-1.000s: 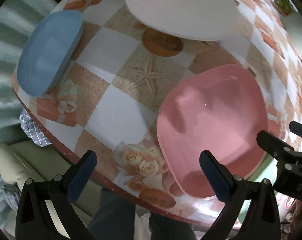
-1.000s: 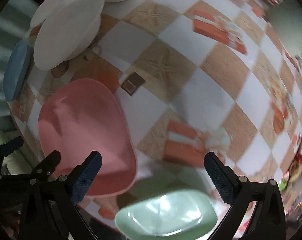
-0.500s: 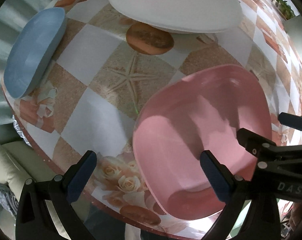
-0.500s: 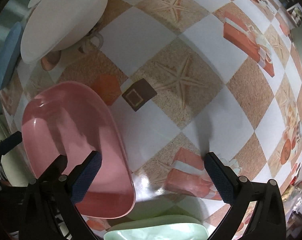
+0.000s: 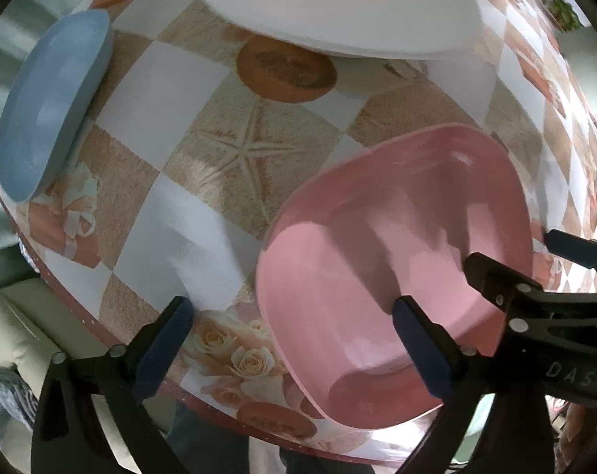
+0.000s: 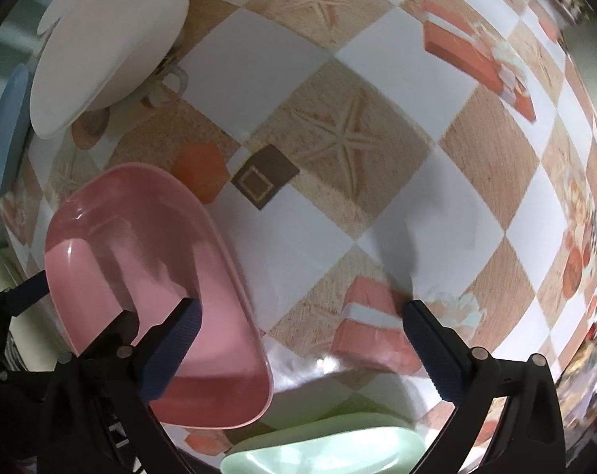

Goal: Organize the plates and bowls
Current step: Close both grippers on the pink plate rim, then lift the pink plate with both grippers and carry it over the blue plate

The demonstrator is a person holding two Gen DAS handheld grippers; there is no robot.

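Note:
A pink square plate (image 5: 397, 237) lies near the table's front edge; it also shows in the right wrist view (image 6: 156, 288). My left gripper (image 5: 290, 343) is open and straddles the plate's left rim, its right finger over the plate. My right gripper (image 6: 302, 347) is open, its left finger over the pink plate's right part. A blue plate (image 5: 49, 102) lies at the far left edge. A large white plate (image 5: 338, 4) lies at the back. A pale green plate (image 6: 326, 450) lies at the front edge between my right gripper's fingers.
The table (image 6: 377, 79) wears a checked cloth with starfish and gift-box prints. Its rounded front edge (image 5: 81, 316) runs close under my left gripper. The right gripper's body (image 5: 535, 316) shows at the right of the left wrist view. More white dishes (image 6: 112, 35) stand at the back left.
Both grippers have moved forward and lower over the pink plate, which now looks larger. Both stay open. The plates have not moved.

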